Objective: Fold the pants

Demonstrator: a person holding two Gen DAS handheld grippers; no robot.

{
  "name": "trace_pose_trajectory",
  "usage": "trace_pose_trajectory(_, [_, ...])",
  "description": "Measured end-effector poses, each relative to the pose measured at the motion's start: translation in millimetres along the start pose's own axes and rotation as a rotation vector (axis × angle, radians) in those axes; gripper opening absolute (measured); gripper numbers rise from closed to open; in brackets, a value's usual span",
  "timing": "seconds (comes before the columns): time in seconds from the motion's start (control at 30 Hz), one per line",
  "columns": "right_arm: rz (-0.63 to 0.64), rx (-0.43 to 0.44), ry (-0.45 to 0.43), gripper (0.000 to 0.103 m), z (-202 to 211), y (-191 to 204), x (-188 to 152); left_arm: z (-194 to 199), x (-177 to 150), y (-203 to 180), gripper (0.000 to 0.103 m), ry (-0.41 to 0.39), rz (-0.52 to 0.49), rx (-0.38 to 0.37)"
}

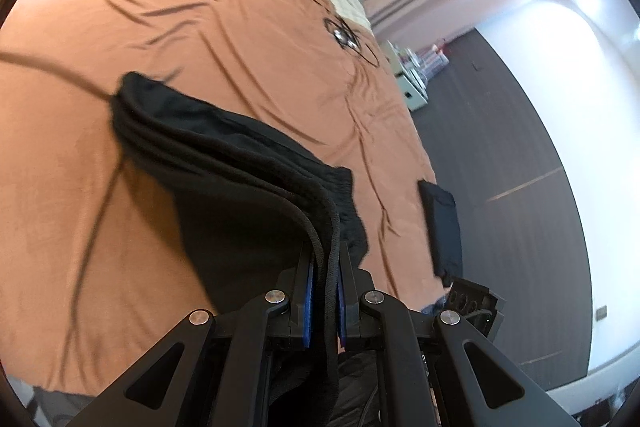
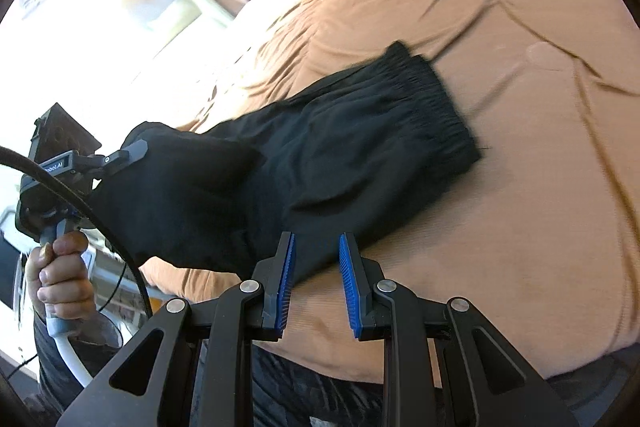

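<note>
already the pants are doubled on the bed; one end, at nine o'clock, is pinched by the left gripper, the right gripper spread, empty; laying over remains.

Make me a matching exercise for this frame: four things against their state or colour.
Things:
1. left gripper
2. right gripper
3. black pants
4. bedspread

States:
A. orange-brown, wrinkled
B. jaws apart, nothing between the pads
C. one end lifted, waistband end on the bed
D. clamped on dark fabric

Pairs: 1-D, 2-B, 3-C, 4-A
</note>
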State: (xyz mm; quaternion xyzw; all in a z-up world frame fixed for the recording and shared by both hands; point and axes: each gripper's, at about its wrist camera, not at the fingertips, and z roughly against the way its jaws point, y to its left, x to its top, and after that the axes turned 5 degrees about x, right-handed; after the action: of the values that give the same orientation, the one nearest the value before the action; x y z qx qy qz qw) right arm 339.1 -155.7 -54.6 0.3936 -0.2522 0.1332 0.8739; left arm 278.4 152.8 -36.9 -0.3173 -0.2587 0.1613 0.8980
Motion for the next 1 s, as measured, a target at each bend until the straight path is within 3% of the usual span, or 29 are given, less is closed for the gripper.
trace_pose_trajectory(0.6, [-0.078,-0.022,-0.070,0.021,55.5,-30.0,-9.4,-122.7,-7.9,-61.5,0.013,0.190,-0.070,-0.032])
trace_pose_trajectory(0.67, [-0.090,-0.016,-0.071,0.032,58.3,-33.2,-8.2,-134.2,-10.0,-62.9,0.039,0.212,-0.067,-0.034])
trace_pose_trajectory(0.73, [-0.102,0.000,-0.089,0.053,62.7,-34.9,-7.2,-138.7,-10.2,-63.7,0.059,0.225,-0.058,-0.056])
trace_pose_trajectory(0.77, [-0.106,0.009,-0.099,0.057,65.3,-35.0,-6.6,-138.1,-11.1,-64.1,0.066,0.224,-0.060,-0.063])
trace_pose_trajectory(0.93, [-0.098,0.036,-0.100,0.061,57.5,-34.9,2.1,-124.1,-4.5,-59.8,0.082,0.194,-0.080,-0.041])
trace_pose_trajectory(1.0, [-0.083,0.041,-0.087,0.064,50.2,-31.2,5.7,-117.7,-2.2,-50.9,0.084,0.182,-0.063,-0.027])
